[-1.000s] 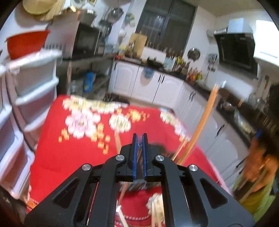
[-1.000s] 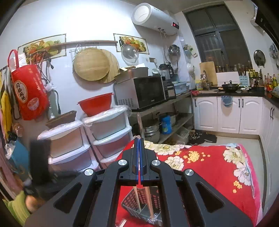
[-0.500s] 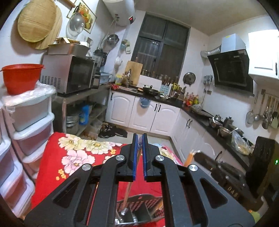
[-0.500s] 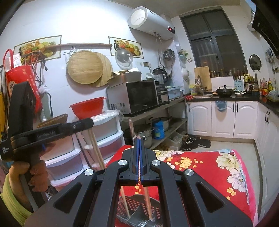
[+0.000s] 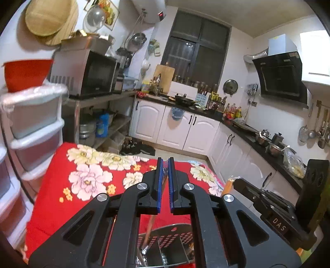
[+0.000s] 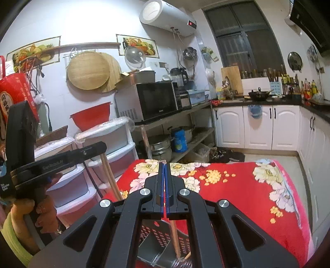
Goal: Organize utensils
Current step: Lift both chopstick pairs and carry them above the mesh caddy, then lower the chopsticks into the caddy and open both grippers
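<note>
A soft, plush cloth (image 6: 237, 198) in red with printed flowers covers the table. At lower centre, the utensil basket (image 6: 156, 239) looks like dull grey perforated plastic. The chopsticks (image 6: 174, 237) are plain wood. Upper left, a woven bamboo tray (image 6: 87, 71) hangs matt beside a glossy white water heater (image 6: 167, 17).
</note>
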A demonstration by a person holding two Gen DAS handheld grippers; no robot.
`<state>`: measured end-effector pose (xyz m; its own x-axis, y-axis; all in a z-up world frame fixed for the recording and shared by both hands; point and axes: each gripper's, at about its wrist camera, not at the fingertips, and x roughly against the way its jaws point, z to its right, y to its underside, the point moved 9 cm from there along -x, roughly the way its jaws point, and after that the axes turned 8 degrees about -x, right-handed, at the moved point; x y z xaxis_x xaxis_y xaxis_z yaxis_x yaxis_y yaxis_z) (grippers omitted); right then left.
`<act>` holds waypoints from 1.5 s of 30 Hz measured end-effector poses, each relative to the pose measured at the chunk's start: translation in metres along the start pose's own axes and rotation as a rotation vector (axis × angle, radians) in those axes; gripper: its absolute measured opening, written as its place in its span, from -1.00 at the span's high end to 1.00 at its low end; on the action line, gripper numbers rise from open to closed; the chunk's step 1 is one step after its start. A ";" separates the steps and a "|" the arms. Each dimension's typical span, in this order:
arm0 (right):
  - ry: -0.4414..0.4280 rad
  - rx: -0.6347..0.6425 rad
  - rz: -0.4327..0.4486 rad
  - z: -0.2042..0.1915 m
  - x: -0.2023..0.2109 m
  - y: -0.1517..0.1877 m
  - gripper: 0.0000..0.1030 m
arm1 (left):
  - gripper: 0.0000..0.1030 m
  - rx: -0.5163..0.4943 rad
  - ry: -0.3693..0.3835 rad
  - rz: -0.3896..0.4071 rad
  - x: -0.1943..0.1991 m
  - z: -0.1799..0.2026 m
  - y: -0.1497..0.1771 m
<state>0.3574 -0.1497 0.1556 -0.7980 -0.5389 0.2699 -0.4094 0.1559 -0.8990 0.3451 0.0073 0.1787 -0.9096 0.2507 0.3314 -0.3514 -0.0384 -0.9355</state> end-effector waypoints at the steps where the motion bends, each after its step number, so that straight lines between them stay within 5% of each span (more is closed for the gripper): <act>1: 0.001 -0.005 -0.003 0.002 -0.001 0.002 0.98 | 0.98 0.010 0.000 -0.001 -0.002 -0.002 0.004; 13: 0.038 -0.039 -0.051 0.019 -0.005 0.035 0.98 | 0.98 0.056 0.008 -0.079 -0.017 -0.014 0.061; 31: 0.127 -0.064 -0.088 0.040 0.025 0.065 0.87 | 0.93 0.065 0.008 -0.103 0.005 -0.024 0.088; 36: 0.138 -0.079 -0.092 0.044 0.031 0.071 0.71 | 0.82 0.077 0.011 -0.118 0.014 -0.027 0.101; 45: 0.143 -0.081 -0.092 0.044 0.046 0.080 0.55 | 0.28 0.084 0.014 -0.118 0.030 -0.026 0.113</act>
<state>0.3074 -0.1990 0.0807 -0.8079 -0.4319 0.4009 -0.5130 0.1806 -0.8392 0.2841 0.0353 0.0802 -0.8577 0.2716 0.4365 -0.4740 -0.0888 -0.8760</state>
